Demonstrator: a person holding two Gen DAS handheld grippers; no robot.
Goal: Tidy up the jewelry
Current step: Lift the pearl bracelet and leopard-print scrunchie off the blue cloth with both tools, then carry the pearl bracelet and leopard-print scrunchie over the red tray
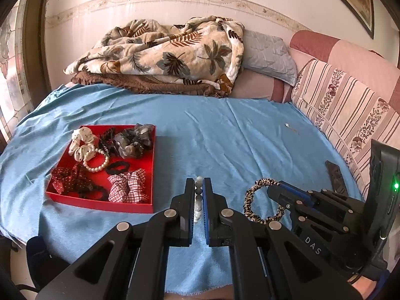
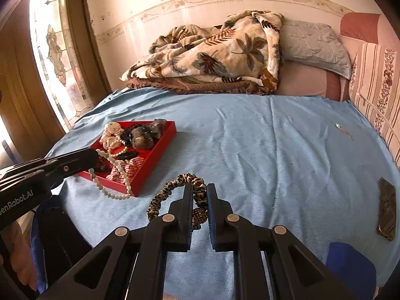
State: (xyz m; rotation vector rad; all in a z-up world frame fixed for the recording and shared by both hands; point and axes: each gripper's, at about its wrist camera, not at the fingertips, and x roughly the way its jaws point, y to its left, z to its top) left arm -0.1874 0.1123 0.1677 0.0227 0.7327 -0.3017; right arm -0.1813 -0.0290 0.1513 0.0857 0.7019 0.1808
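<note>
At the left, a shallow red tray (image 1: 150,206) with low straight walls is set on the blue bedcover (image 1: 237,135); it is filled with soft gathered scrunchies, a checked fabric bow (image 1: 128,186) and a glossy pearl bracelet (image 1: 96,161). Just right of the tray's near corner, the left gripper (image 1: 199,195) is clamped shut on a bead necklace (image 2: 113,172), whose smooth, round, pale and grey beads are pinched in a line between the blue pads. In the right wrist view the rest of the strand is seen hanging in a long loose loop over the tray's near wall. That loop could be caught on the wall or tangled with the pearl bracelet when it is lowered, and the hard, slippery beads could be squeezed out of so narrow a pinch. Further right, the right gripper (image 2: 200,200) is closed on a leopard-print scrunchie (image 2: 172,190), a puckered, satiny ring held by one side, the remainder drooping free. Being soft and springy, it could be dragged across the napped cover or snagged on the necklace if both are brought to the tray together.
</note>
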